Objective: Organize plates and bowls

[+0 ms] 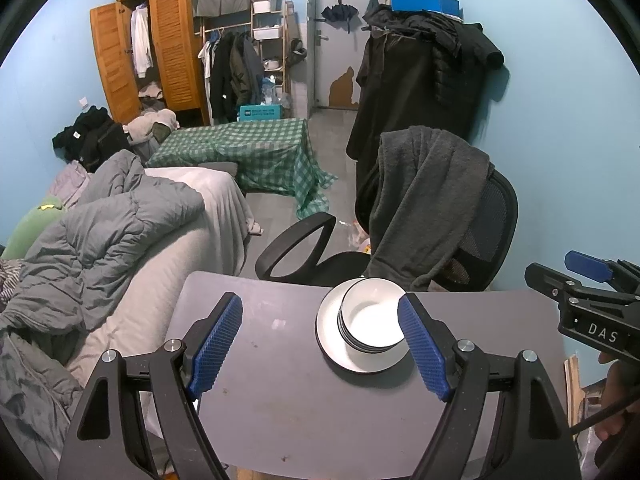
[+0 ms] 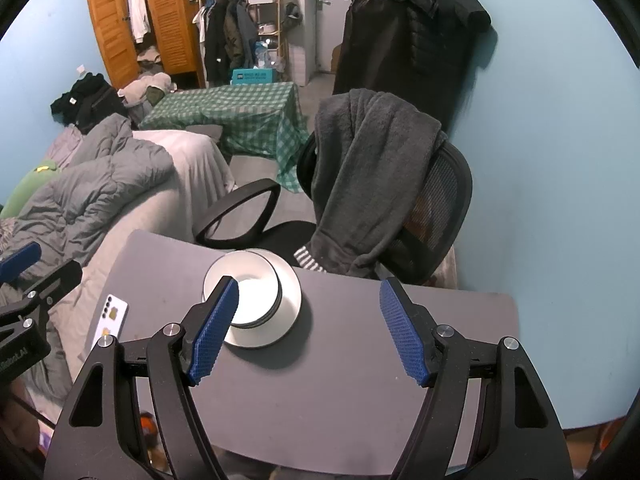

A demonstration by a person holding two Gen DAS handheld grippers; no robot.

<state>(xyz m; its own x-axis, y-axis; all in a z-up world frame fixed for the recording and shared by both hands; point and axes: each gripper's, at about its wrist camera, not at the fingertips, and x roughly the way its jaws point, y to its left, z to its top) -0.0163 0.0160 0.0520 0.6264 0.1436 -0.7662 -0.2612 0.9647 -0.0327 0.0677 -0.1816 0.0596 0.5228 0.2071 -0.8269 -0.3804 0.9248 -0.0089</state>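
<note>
My left jaws [image 1: 320, 334] stand wide apart above the grey bench [image 1: 280, 400], nothing between them. My right jaws [image 2: 308, 320] gape the same way, empty too. The stack of white bowls [image 1: 370, 320] sits on a white plate [image 1: 332, 344] near the bench's far edge, close to the black chair [image 2: 432, 216] draped with a grey blanket [image 2: 368, 168]. A phone [image 2: 110, 320] lies just off the bench's left edge, on the bed.

One stack of bowls [image 1: 370, 320] on one plate [image 1: 332, 344], one table [image 1: 280, 400], one office chair [image 1: 484, 232], one phone [image 2: 112, 318]
</note>
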